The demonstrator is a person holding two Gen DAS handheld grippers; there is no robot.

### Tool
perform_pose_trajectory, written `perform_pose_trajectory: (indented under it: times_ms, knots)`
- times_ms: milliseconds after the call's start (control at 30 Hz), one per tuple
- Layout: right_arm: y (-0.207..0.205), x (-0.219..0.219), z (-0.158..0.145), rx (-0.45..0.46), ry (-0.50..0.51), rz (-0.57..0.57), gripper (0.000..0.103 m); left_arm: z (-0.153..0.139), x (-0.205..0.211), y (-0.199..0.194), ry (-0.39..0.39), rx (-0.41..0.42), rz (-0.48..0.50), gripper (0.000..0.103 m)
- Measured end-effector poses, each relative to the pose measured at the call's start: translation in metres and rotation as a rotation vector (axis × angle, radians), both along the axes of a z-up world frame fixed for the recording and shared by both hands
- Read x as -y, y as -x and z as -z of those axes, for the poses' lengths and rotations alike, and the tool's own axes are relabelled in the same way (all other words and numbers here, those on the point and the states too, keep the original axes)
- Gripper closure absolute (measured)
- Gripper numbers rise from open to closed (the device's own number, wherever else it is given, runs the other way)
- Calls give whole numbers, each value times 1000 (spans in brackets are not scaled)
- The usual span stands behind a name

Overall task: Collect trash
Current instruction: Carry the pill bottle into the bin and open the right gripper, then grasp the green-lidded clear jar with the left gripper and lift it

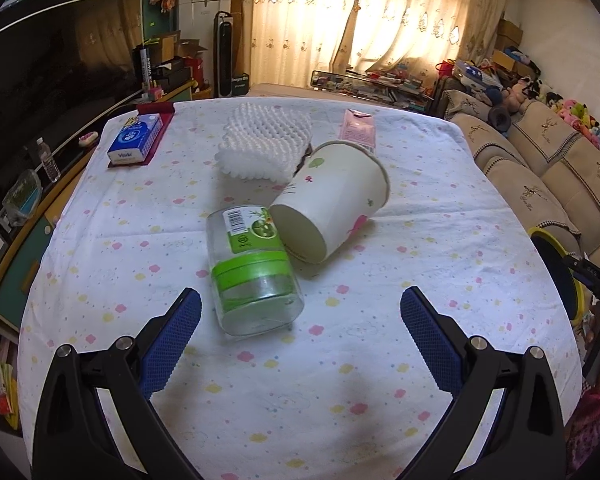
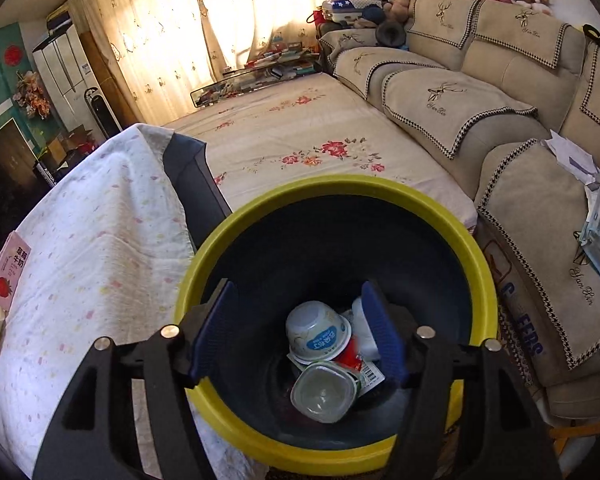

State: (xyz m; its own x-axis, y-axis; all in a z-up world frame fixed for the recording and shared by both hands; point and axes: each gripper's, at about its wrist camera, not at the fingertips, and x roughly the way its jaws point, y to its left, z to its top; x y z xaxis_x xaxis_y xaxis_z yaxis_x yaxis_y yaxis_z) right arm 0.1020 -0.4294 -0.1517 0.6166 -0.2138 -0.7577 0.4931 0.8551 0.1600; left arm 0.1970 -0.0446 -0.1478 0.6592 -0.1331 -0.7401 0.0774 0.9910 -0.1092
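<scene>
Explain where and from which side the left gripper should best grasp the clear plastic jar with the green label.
Probably across the clear plastic jar with the green label at mid-body, from above: it lies on its side, base toward the open left gripper, leaving both long sides free.

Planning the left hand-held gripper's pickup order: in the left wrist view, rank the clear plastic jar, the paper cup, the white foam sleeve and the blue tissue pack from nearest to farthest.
1. Clear plastic jar with green label, lying just ahead, slightly left of centre.
2. White paper cup, on its side, behind the jar.
3. White foam mesh sleeve, centre, beyond the cup.
4. Blue tissue pack, far left corner.
</scene>
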Motion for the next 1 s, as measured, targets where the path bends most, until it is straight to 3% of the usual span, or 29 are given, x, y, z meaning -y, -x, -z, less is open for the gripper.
perform_pose_trajectory:
  times_ms: [400,567,800,933,1000]
  knots:
    - [-3,-24,-10,19,-15,-70,39,18,-21,-31,-4,-35,-83,5]
    - [-5,-26,-8,16,-20,-80,39,28,-25,-43,-22,-68,-107,22]
    - [-7,-27,-7,14,-25,-87,39,36,-27,-54,-35,-87,-107,30]
    - [-7,-30,-7,17,-29,-94,39,37,-27,-56,-15,-88,-93,49]
    - [-6,-31,-8,19,-30,-99,39,37,-26,-55,-14,-85,-92,51]
